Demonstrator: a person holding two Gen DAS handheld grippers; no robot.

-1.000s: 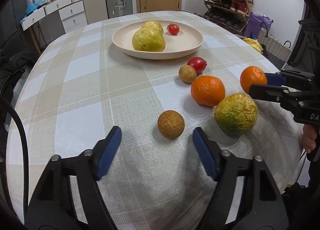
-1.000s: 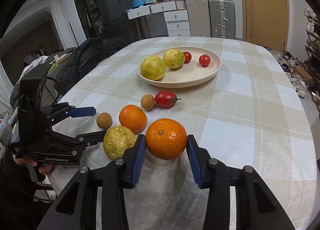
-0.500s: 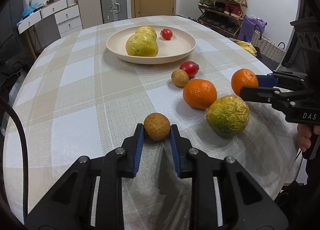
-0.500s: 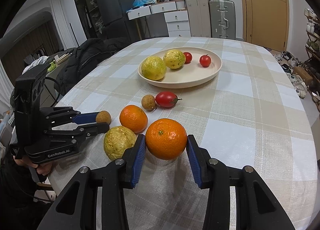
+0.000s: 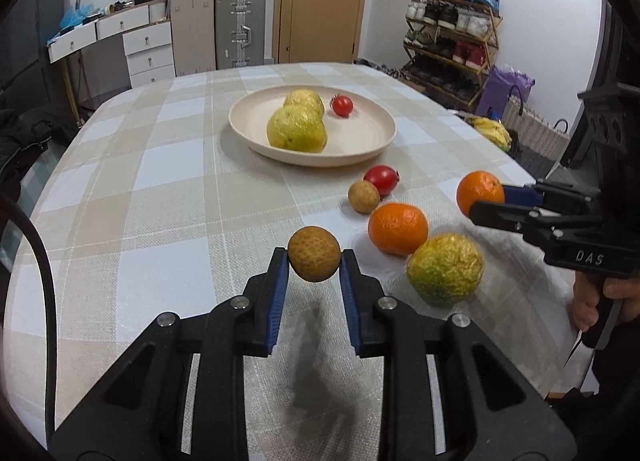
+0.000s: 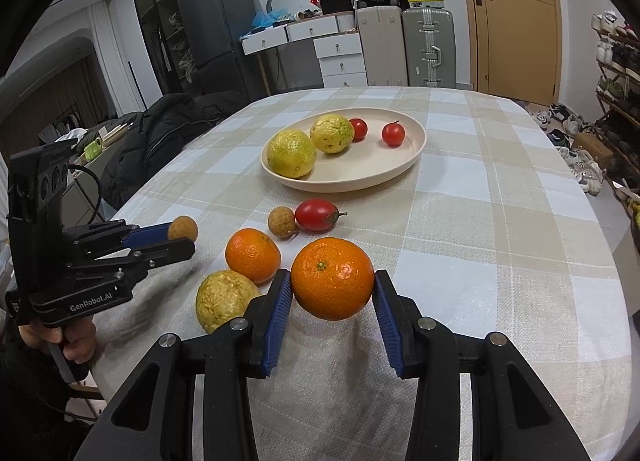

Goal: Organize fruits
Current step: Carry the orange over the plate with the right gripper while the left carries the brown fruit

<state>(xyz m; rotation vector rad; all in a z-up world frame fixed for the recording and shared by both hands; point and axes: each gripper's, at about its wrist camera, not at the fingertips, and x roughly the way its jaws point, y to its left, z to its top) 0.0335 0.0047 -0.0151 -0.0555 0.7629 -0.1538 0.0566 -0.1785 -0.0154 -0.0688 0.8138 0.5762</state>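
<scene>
Left gripper [image 5: 314, 261]: blue ribbed fingers [image 5: 279, 281] clamped on small brown fruit [image 5: 314, 259], round, rough-skinned, lifted clear of bench [image 5: 160, 201]; likely bound for plate.
Right gripper [image 6: 332, 289]: fingers gripping orange [image 6: 332, 283], glossy, dimpled peel, near bench front edge.
Plate [image 6: 416, 149]: cream, shallow, round; holds two knobbly yellow-green citrus and two smooth red tomatoes; apparent collection point.
Loose on checked woven cloth: second orange [image 6: 252, 255], wrinkled yellow-green citrus [image 6: 224, 299], second brown fruit [image 6: 281, 222] touching oval tomato [image 6: 317, 214].
</scene>
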